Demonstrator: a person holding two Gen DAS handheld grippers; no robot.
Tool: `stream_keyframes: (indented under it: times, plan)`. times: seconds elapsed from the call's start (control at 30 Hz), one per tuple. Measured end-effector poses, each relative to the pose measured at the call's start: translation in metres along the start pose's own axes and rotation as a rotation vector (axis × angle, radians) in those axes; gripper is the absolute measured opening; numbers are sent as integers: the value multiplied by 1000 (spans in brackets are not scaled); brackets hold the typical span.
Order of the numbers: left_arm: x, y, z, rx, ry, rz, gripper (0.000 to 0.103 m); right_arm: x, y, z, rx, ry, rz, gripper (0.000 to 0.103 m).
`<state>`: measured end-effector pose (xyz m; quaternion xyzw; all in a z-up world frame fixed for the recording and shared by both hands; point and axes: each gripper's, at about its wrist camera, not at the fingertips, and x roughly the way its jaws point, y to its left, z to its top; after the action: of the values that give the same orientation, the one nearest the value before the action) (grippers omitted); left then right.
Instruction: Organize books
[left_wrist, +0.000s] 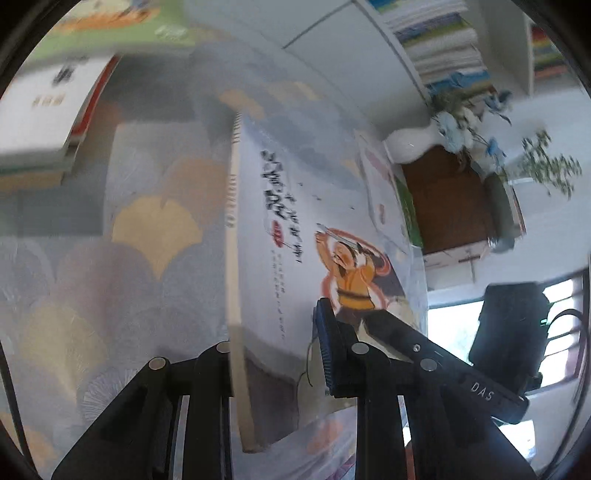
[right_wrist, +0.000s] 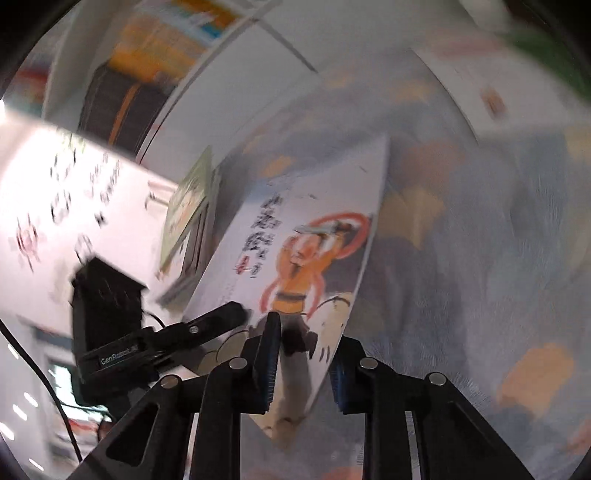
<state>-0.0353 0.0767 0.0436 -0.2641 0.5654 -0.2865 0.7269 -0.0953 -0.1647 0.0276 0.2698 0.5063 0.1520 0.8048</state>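
While tilted, glossy flat book (left_wrist: 295, 236) | left gripper (left_wrist: 277, 354) jaws pinching it | right gripper (right_wrist: 303, 365) jaws pinching it

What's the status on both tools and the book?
Left tool shut on the illustrated book, lifted on edge. Right tool clamped on the same book. Book stack off to the side, nothing blocking.

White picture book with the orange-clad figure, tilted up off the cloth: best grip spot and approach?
Grip the white picture book at its near bottom edge, jaws straddling cover and back, coming from below toward the camera side. It stands on edge and thin, as both the left gripper and right gripper clamp it there.
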Motion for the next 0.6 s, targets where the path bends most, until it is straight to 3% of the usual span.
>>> stream_keyframes:
  times: [0.07, 0.2, 0.3, 0.47, 0.6]
  plan:
    - [-6, -9, 2, 32, -9, -21, 21, -4, 22, 1, -118, -14, -69, 23]
    - [-25, -24, 7, 113, -52, -18, 22, -11, 42, 5, -209, -30, -69, 23]
    - [-40, -30, 15, 120, -82, -41, 22, -22, 55, 7, -276, -56, -77, 23]
    - [-93, -35, 26, 145, -226, -59, 22, -38, 92, 21, -369, -104, -69, 23]
    - [-132, -20, 42, 110, -349, -33, 23, -37, 133, 39, -452, -142, -12, 23]
